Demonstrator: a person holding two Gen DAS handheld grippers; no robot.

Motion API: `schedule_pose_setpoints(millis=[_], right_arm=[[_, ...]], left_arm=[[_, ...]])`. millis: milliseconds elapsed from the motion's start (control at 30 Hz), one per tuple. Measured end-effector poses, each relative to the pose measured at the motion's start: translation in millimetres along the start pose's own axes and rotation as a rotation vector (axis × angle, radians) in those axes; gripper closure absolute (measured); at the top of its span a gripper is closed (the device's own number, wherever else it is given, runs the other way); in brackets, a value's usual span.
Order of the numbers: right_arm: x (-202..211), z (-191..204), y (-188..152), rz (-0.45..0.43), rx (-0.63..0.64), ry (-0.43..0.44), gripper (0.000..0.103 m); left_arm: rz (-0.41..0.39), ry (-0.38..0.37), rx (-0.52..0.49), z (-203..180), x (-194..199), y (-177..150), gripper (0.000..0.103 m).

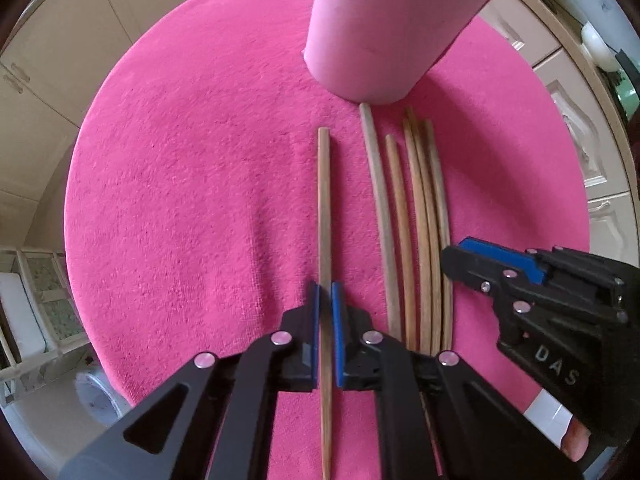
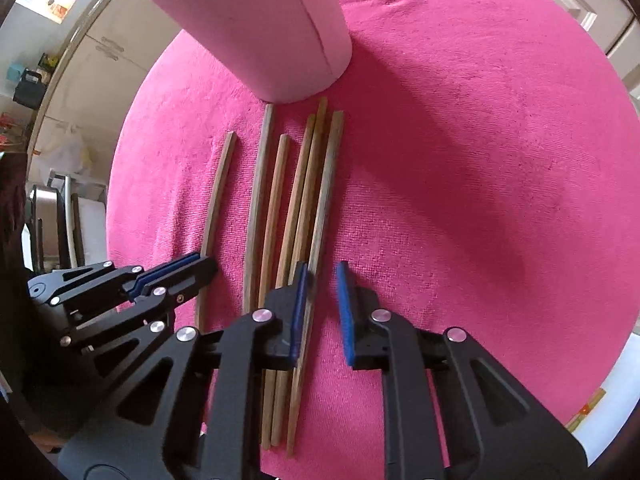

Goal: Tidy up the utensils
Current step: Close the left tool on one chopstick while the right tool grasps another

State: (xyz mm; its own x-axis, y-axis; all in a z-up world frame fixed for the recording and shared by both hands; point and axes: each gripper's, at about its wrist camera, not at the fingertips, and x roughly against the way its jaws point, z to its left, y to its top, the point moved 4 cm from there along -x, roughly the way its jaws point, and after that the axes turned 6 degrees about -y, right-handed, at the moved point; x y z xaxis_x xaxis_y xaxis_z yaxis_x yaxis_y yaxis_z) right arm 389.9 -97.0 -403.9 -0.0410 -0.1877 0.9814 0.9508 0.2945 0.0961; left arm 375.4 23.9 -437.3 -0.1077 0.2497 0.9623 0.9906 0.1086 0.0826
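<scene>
Wooden chopstick (image 1: 325, 216) — in left claw (image 1: 327, 320)

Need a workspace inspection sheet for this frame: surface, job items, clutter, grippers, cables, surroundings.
Surface: pink towel spread over the table, mostly bare.
Job's things: six chopsticks lying roughly parallel in front of a pink cup; single chopstick lies apart from the other five. More sticks show at the cup's rim.
Clutter: nothing seen.
Grippers: left gripper shut on the single chopstick, which still lies on the towel; right gripper open, its left pad against the outermost chopstick of the five, nothing gripped.
Cables: nothing seen.
Surroundings: cream cabinets around the table, household items at the edges, too distorted to name.
</scene>
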Motion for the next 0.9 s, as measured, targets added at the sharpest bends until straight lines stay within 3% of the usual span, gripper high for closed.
schedule_pose_setpoints(millis=[367, 467, 733, 900], right_arm=[[-7.8, 28.3, 18.2, 0.068, 0.027, -0.105, 0.093], [-9.7, 28.0, 17.4, 0.062, 0.002, -0.068, 0.096], [4.1, -18.6, 2.1, 0.019, -0.115, 0.031, 0.097], [24.8, -35.4, -9.4, -0.047, -0.146, 0.077, 0.097]], left_arm=[[0.019, 0.025, 0.013, -7.4, -6.8, 7.7, 0.096], [0.0, 0.021, 0.009, -9.3, -7.9, 9.2, 0.096], [-0.04, -0.025, 0.069, 16.9, 5.8, -5.7, 0.097], [-0.125, -0.089, 0.088, 22.0, 31.3, -14.9, 0.097]])
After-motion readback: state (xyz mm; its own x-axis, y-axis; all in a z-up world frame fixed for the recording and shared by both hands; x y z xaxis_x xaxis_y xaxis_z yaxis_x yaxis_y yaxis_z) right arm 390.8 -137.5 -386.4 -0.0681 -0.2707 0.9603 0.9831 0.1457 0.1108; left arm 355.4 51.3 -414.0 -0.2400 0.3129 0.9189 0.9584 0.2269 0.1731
